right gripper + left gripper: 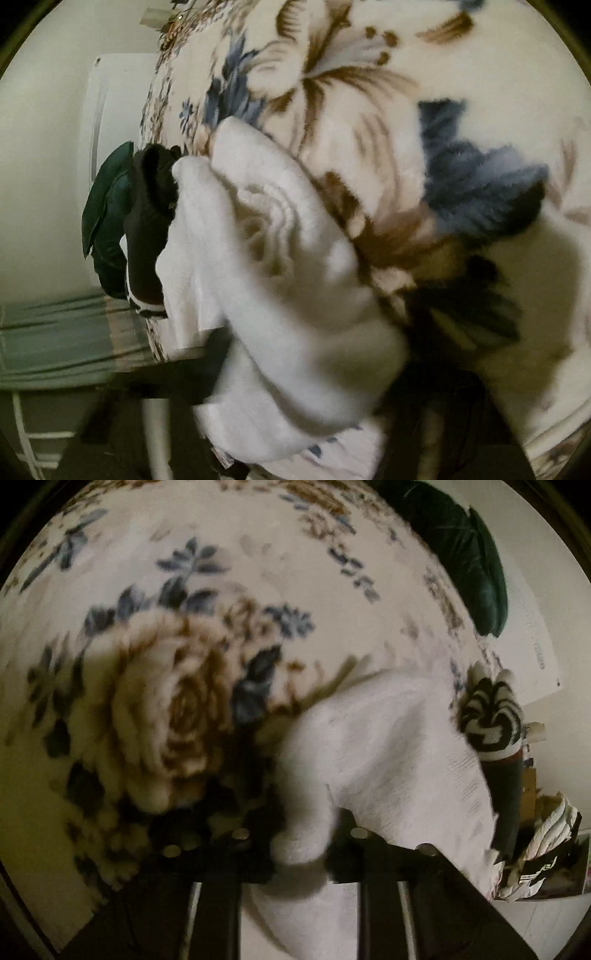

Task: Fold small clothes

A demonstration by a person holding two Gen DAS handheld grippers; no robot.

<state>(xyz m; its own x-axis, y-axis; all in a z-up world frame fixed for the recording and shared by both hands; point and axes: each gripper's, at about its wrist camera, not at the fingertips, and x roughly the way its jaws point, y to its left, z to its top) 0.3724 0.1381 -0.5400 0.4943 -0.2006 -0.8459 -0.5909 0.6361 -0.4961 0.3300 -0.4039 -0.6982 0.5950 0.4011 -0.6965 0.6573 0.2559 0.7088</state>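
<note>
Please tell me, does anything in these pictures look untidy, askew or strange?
Yes. The white garment is bunched and twisted over the floral blanket instead of lying flat, which is awkward for folding. A dark sock lies partly beneath its far edge. Both views are motion-blurred, so damage cannot be judged.

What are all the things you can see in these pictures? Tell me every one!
white sock: one, white, draped over the claws above the blanket
floral blanket: one, cream with brown and blue flowers, spread underneath
dark green cushion: one, at the blanket's far edge
black-and-white striped garment: one, beside the white sock
dark sock: one, brownish black, next to the cushion
left claw: one, black, cloth over it
right claw: one, black, mostly hidden by cloth
</note>
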